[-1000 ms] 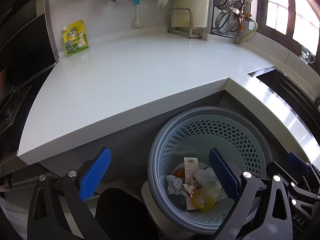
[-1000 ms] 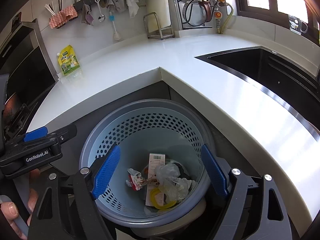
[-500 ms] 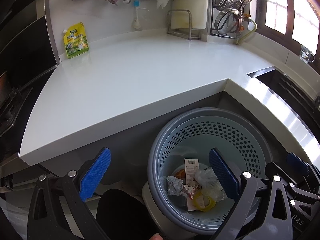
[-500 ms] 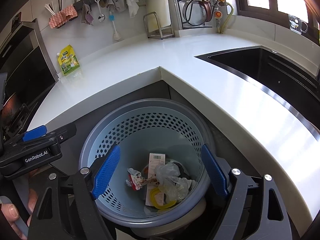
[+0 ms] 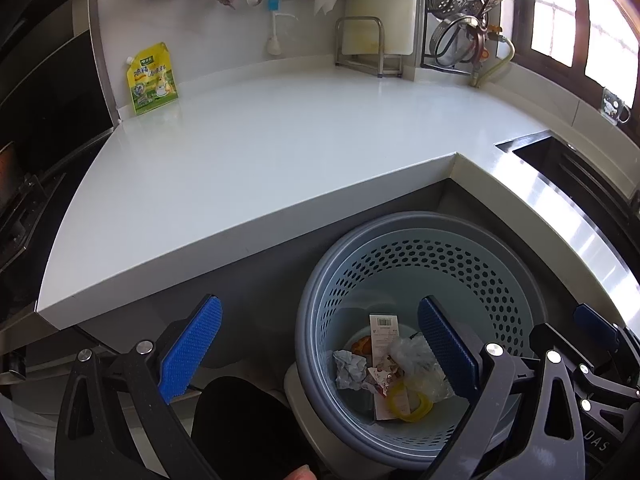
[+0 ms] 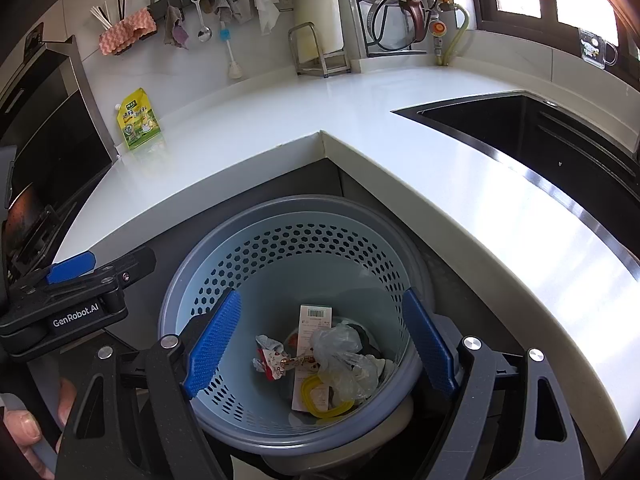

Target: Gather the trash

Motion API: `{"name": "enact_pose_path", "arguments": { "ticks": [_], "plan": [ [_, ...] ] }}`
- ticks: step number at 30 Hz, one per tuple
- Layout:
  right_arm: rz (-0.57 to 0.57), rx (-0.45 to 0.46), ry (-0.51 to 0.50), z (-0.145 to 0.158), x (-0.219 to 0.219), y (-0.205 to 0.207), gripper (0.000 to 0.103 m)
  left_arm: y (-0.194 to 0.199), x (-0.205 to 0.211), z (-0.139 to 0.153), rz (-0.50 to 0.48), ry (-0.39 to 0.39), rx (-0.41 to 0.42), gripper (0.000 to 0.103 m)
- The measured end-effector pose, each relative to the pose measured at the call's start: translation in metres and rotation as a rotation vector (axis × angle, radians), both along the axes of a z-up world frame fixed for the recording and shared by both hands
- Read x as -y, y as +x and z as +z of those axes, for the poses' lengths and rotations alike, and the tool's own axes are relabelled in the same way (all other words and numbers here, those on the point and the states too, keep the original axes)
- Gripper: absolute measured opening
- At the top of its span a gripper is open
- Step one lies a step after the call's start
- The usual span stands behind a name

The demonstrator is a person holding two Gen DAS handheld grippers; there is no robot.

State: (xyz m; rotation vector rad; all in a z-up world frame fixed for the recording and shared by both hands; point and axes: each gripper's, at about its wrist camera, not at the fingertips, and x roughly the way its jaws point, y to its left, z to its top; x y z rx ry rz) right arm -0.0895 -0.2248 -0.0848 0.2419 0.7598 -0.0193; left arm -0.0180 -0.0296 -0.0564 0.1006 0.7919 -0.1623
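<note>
A blue perforated waste basket (image 5: 500, 264) (image 6: 248, 248) stands on the floor in the inner corner of the white L-shaped counter (image 5: 280, 152) (image 6: 440, 168). Trash lies in its bottom: a barcoded carton (image 6: 314, 320), a crumpled clear bag (image 6: 340, 352), a yellow ring (image 6: 320, 398) and crumpled paper (image 5: 350, 368). My left gripper (image 5: 320, 348) hangs open above the basket's left rim, nothing between its blue pads. My right gripper (image 6: 320, 344) is open over the basket's mouth, empty. The left gripper's body (image 6: 60, 304) shows in the right wrist view.
A yellow-green spout pouch (image 5: 152, 80) (image 6: 138, 124) leans on the wall at the counter's back left. A black sink (image 6: 540, 136) lies at right. Hanging cloths and utensils (image 6: 200, 20), a metal rack (image 5: 368, 48) and pot lids (image 5: 464, 8) line the back wall. A dark stove (image 5: 16, 184) is at left.
The left wrist view has tilted slightly, so the counter and pouch sit lower in frame. The right gripper has barely moved. Both stay open.
</note>
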Motion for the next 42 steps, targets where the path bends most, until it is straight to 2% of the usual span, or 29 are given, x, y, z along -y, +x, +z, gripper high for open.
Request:
{"name": "enact_pose_path", "arguments": {
  "ticks": [42],
  "plan": [
    [0.006, -0.017, 0.001, -0.009, -0.002, 0.004, 0.079, 0.006, 0.002, -0.011, -0.002, 0.013, -0.032, 0.097]
  ]
}}
